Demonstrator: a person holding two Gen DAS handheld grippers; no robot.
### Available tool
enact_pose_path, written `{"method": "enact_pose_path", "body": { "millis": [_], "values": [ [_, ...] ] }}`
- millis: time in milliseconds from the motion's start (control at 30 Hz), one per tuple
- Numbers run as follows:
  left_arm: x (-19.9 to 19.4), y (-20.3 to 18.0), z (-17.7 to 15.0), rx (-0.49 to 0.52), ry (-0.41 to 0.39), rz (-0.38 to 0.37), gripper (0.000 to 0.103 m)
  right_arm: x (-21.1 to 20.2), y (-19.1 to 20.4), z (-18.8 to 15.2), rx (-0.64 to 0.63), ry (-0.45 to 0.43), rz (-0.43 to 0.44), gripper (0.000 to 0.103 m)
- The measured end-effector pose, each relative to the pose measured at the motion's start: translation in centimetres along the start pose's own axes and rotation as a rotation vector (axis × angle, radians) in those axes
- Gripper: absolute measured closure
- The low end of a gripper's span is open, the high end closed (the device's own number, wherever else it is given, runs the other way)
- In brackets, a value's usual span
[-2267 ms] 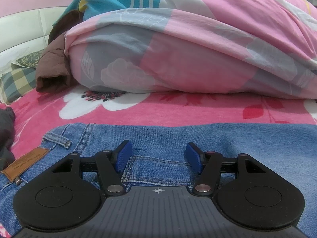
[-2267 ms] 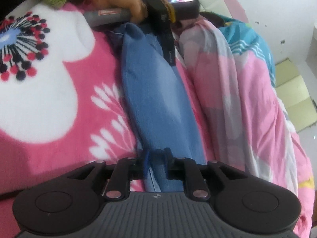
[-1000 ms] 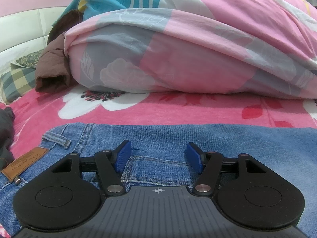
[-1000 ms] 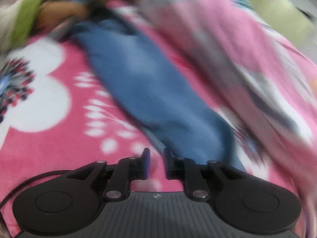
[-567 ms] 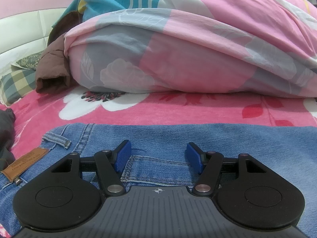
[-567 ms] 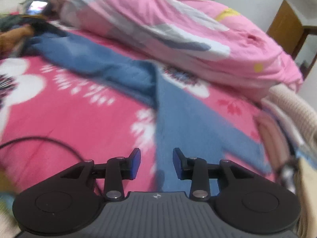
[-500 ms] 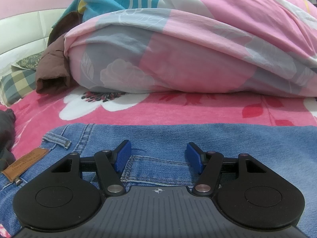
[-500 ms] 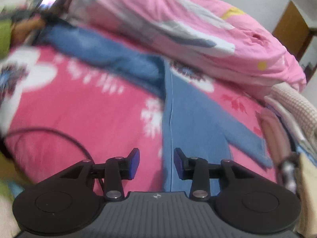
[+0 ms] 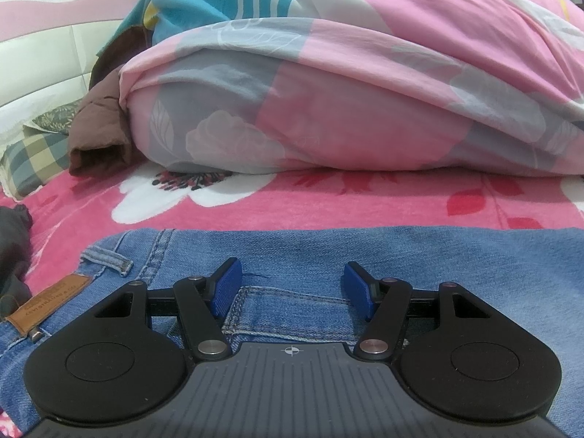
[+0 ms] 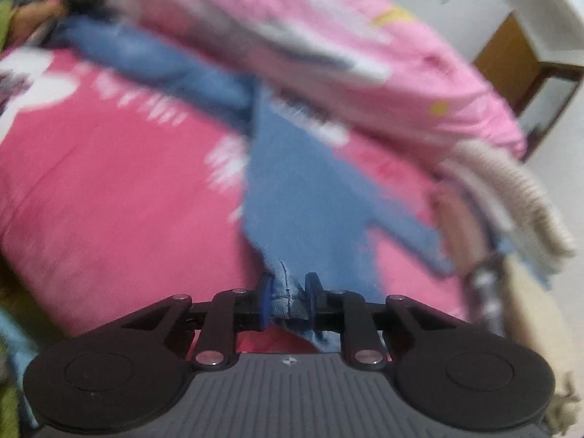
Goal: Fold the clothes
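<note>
Blue jeans (image 9: 383,255) lie flat across the pink flowered bedsheet (image 9: 292,200). Their waistband, a belt loop and a brown leather patch (image 9: 47,303) are at the lower left of the left wrist view. My left gripper (image 9: 292,284) rests low over the seat of the jeans, above a pocket seam, open with nothing pinched. In the blurred right wrist view one jeans leg (image 10: 303,189) runs away from me. My right gripper (image 10: 288,297) is closing, and its blue pads pinch a bunched fold of that leg's end.
A big rolled pink, grey and teal quilt (image 9: 328,91) lies along the bed behind the jeans. A brown garment (image 9: 98,131), a plaid pillow (image 9: 33,160) and a dark garment (image 9: 11,241) are on the left. Beige knitwear (image 10: 511,189) is heaped to the right, with wooden furniture (image 10: 511,54) beyond.
My right gripper swung across the bed to the end of a jeans leg, opened on the way, then closed onto the denim. The left gripper has not moved.
</note>
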State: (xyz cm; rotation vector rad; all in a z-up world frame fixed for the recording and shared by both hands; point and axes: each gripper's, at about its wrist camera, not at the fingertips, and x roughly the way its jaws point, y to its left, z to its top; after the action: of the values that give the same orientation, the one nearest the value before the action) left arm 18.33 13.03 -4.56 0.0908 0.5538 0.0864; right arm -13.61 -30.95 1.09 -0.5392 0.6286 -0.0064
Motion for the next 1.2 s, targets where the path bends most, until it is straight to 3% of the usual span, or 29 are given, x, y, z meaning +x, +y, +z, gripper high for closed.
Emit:
{"method": "enact_pose_path", "body": {
  "millis": [300,467,567,800,1200],
  "values": [
    [0.0,0.0,0.0,0.0,0.0,0.0,0.041,3.7,-11.6,5.0,0.217,-0.082,-0.193,0.083],
    [0.0,0.0,0.0,0.001,0.001,0.001,0.041,9.5,-17.0,6.0,0.324,-0.019,-0.238,0.084],
    [0.0,0.0,0.0,0.003,0.002,0.001,0.04,13.9,-19.4,6.1,0.382,0.047,-0.211,0.084],
    [0.0,-0.1,0.0,0.008,0.004,0.003,0.04,21.7,-20.7,5.4,0.417,0.195,-0.153,0.084],
    [0.0,-0.1,0.0,0.013,0.004,0.003,0.04,27.7,-20.2,5.7,0.386,0.304,-0.131,0.084]
  ]
}}
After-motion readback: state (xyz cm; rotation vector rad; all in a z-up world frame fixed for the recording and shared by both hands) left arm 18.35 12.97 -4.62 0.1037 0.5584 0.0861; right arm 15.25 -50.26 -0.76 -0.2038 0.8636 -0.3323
